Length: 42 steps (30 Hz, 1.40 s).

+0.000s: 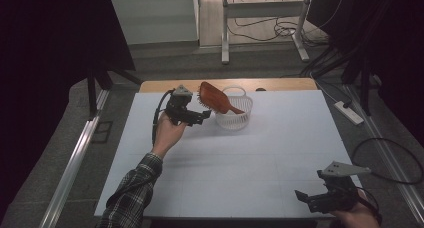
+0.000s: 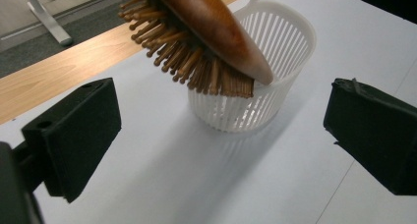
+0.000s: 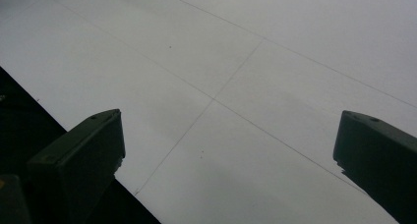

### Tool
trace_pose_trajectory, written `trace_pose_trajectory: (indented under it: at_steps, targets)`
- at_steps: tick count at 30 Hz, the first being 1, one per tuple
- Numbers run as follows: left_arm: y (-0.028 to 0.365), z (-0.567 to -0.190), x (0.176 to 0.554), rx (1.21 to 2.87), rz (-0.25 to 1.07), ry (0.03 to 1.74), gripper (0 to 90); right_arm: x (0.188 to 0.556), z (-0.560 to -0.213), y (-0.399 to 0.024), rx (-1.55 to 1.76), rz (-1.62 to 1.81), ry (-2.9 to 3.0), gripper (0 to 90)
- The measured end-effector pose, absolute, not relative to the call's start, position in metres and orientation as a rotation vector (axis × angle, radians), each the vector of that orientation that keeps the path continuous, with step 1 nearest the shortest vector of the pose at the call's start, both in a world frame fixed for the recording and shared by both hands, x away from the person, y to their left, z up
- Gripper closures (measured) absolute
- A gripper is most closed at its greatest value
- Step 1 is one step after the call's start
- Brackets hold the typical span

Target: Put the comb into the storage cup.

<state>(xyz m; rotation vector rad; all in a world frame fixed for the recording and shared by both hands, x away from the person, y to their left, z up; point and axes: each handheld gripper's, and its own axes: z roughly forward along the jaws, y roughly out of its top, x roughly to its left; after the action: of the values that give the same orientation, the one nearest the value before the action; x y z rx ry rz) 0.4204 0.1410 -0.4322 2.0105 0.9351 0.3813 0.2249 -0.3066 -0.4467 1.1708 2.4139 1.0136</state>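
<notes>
Hairbrush [image 1: 214, 98] propped in white basket [image 1: 239, 119]

We see the wooden hairbrush [image 1: 214, 98] lying across the white slatted basket [image 1: 234, 115], blocking its mouth; bare worktop [image 1: 250, 158] around gives open passage everywhere.

From the high view we look forward and down over the whole worktop [image 1: 225, 163]; the left gripper view sits close and looks along its jaws at the white basket [image 2: 275, 62] and hairbrush [image 2: 206, 32], which the high view shares; the right gripper view faces bare worktop closely.
</notes>
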Motion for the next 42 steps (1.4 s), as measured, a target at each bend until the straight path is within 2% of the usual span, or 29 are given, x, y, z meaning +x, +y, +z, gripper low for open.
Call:
trace_pose_trajectory:
  at_steps: [17,42]
  targets:
    - [0.149,-0.443,0.408,1.978,0.337,0.925,0.6,0.224,-0.446,-0.307,1.173,1.016,2.404,0.0]
    - [0.165,-0.443,0.392,1.966,0.361,0.916,0.2,0.223,-0.445,-0.308,1.165,1.032,2.392,0.0]
